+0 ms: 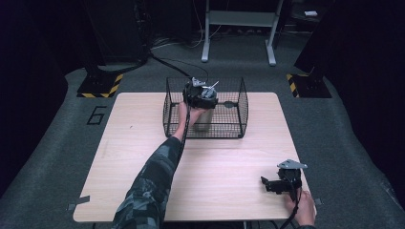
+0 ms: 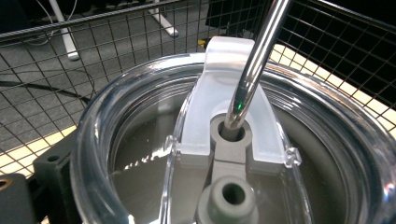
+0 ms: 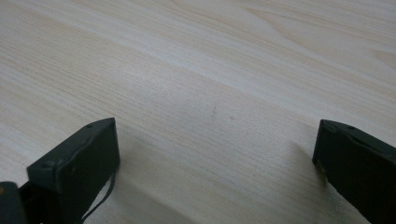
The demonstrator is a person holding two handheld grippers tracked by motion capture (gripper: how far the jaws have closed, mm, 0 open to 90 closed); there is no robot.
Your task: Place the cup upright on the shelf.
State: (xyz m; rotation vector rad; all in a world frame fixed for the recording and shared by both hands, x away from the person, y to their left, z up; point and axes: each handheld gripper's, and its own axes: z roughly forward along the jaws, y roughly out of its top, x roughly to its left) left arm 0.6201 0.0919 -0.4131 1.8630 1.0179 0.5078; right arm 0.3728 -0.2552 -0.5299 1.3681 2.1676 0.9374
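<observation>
A grey tumbler point(image 1: 204, 120) with a clear lid point(image 2: 233, 126) and a metal straw point(image 2: 256, 60) stands inside a black wire basket point(image 1: 242, 107) at the table's far middle. My left gripper point(image 1: 199, 94) reaches down into the basket from above and sits on the tumbler's top. In the left gripper view one of its black fingers point(image 2: 49, 165) presses against the lid's clear rim, and the other is hidden behind the lid. My right gripper point(image 1: 268, 184) rests near the front right corner, open, with bare wood between its jaws point(image 3: 215, 144).
The light wooden table point(image 1: 143, 143) carries the basket at its far edge. Beyond it on the grey carpet stand a white frame's legs point(image 1: 239, 33) and black stands with yellow-striped bases point(image 1: 100, 85). Basket wires point(image 2: 56, 70) rise close around the tumbler.
</observation>
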